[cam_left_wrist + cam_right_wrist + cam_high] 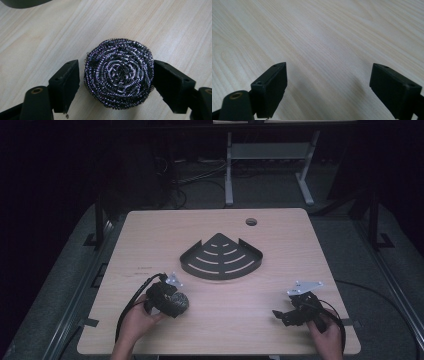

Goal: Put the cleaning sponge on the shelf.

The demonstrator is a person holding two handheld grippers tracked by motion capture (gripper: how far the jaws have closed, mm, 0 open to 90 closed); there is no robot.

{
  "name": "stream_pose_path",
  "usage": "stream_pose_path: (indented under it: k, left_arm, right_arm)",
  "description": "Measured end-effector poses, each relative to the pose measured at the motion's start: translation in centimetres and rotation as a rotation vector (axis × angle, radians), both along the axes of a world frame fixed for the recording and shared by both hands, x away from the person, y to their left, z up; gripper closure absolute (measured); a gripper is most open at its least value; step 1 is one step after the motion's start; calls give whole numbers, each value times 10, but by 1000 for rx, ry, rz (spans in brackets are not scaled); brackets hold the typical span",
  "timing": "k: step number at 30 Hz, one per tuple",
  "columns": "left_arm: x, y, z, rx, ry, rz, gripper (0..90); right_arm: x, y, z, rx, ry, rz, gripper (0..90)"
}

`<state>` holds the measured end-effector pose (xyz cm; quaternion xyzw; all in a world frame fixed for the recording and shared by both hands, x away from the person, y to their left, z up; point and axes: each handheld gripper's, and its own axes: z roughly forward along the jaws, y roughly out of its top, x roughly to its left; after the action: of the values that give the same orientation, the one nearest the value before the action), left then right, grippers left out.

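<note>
- Where the pale wooden table [220, 320] lies under the high view, a round steel-wool scourer [178, 302] sits near its front left part, just in front of the left gripper [170, 300].
- In the left gripper view the scourer [119, 73] lies flat on the wood between the two black jaws, its coiled wire spiralling in towards the middle.
- The right-hand jaw in that view sits against the scourer's edge; the left-hand jaw stands just beside its rim, and whether it touches the stray wires I cannot tell.
- The left gripper's jaws are partly open around the scourer, and no firm squeeze shows in the wire.
- The left hand [135, 320] holds that gripper low over the table, its cable looping off to the left.
- A dark, fan-shaped corner shelf [221, 257] with curved slots lies flat near the middle of the table, well apart from the scourer and farther back.
- The right gripper [282, 315] hovers near the front right part of the table, held by the right hand [327, 332].
- In the right gripper view its jaws stand wide apart, with bare wood between them.
</note>
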<state>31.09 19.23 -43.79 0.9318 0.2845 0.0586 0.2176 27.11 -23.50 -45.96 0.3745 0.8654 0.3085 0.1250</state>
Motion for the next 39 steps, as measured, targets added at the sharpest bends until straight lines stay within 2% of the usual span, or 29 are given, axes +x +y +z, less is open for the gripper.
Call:
stream_pose_path:
  k: [11,14,21,39]
  left_arm:
    - [3,-5,0,22,13,-24,289]
    - [4,-4,0,21,7,-1,322]
    - [4,-3,2,27,12,-2,342]
    - [9,-6,25,-9,-8,-27,343]
  right_arm:
    - [0,0,0,5,-1,-1,140]
    - [0,0,0,4,3,-1,140]
    - [0,1,1,3,0,-1,141]
    - [2,0,-1,1,8,6,141]
